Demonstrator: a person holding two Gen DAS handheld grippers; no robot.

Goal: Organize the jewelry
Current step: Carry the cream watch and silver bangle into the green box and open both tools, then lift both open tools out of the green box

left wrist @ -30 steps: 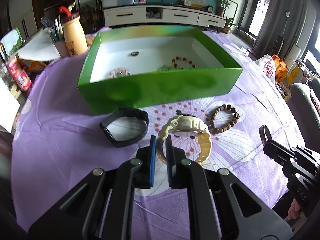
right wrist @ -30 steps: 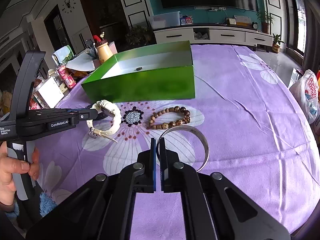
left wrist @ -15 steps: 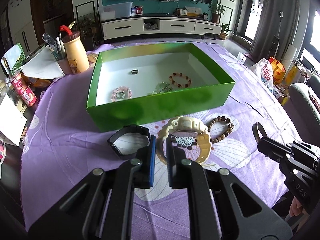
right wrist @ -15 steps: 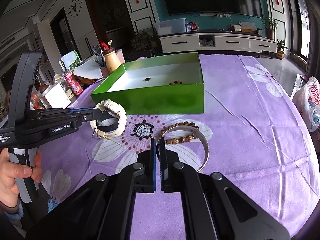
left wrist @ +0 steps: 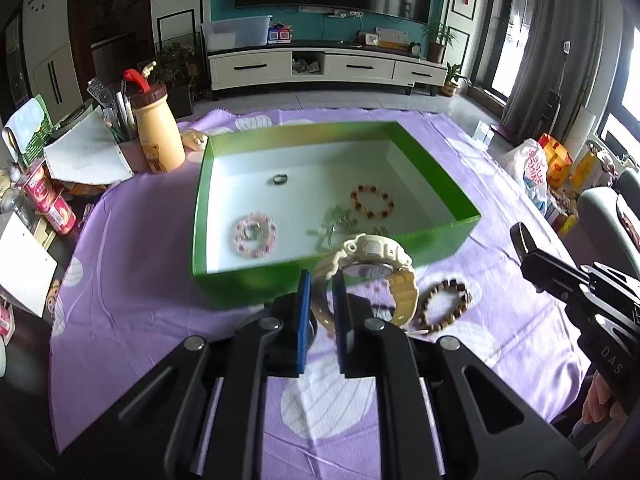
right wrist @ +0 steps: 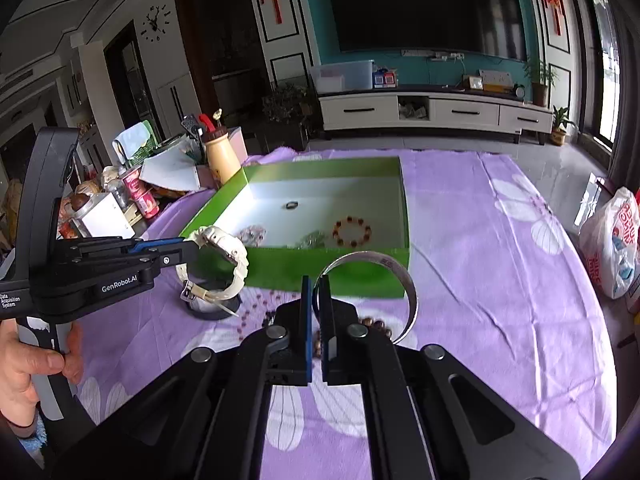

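Purple flowered tablecloth [left wrist: 132, 320] covers the table, green box [left wrist: 256, 280] sitting on it. Left gripper [left wrist: 320, 304] is clamped on the cream watch [left wrist: 372, 264] strap, watch up off the cloth just near of the box's front wall. Right gripper [right wrist: 316, 304] pinches the silver bangle [right wrist: 400, 276], also lifted. Left view looks into the box: pink bead bracelet [left wrist: 254, 232], amber bead bracelet [left wrist: 372, 202], dark ring [left wrist: 280, 179]. Only the right view catches the black band [right wrist: 212, 308] lying under the watch, and a hand [right wrist: 28, 364] on the left handle.
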